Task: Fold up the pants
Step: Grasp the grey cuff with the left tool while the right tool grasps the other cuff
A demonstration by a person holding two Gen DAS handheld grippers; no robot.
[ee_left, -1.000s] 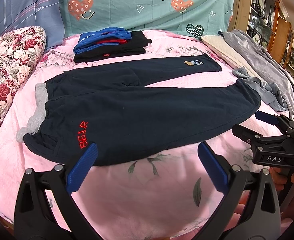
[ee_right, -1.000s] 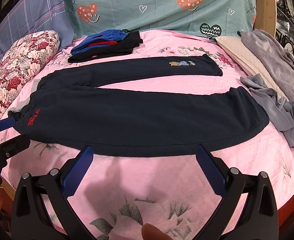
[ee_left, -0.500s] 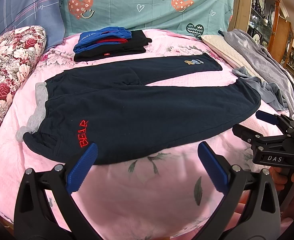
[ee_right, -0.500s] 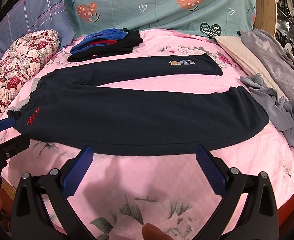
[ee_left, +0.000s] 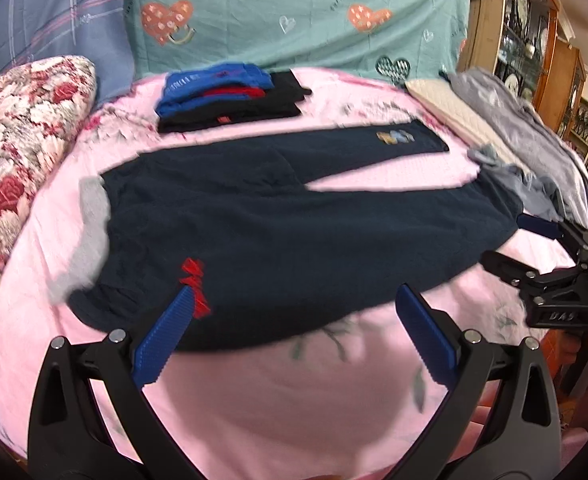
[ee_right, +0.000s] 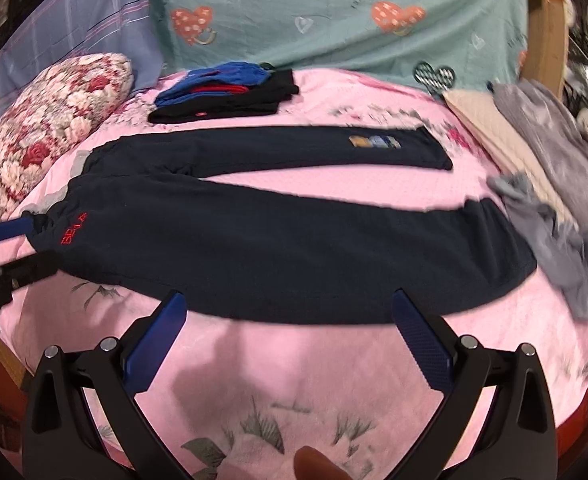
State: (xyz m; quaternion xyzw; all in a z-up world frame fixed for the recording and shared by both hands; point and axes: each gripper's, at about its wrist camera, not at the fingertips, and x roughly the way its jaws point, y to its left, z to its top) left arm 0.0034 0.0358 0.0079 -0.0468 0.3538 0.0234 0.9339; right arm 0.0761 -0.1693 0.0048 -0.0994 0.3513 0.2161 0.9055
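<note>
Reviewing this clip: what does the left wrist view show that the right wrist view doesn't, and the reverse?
Only the left wrist view: the right gripper, open near the leg hem, and a wooden cabinet of plates. Only the right wrist view: the left gripper, open beside the waistband. Both: the dark pants spread flat and unfolded on the pink bedspread, and the stack of folded clothes behind them.

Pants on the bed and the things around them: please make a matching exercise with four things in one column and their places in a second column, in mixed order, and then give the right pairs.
Things:
1. navy pants
2. folded clothes
3. flowered pillow
4. grey garment

Places:
A. at the far side of the bed, near the heart-print cloth
B. spread flat across the middle of the pink sheet
C. at the bed's right edge, beside a leg end
D. at the bed's left edge, near the waistband

Pairs: 1-B, 2-A, 3-D, 4-C
</note>
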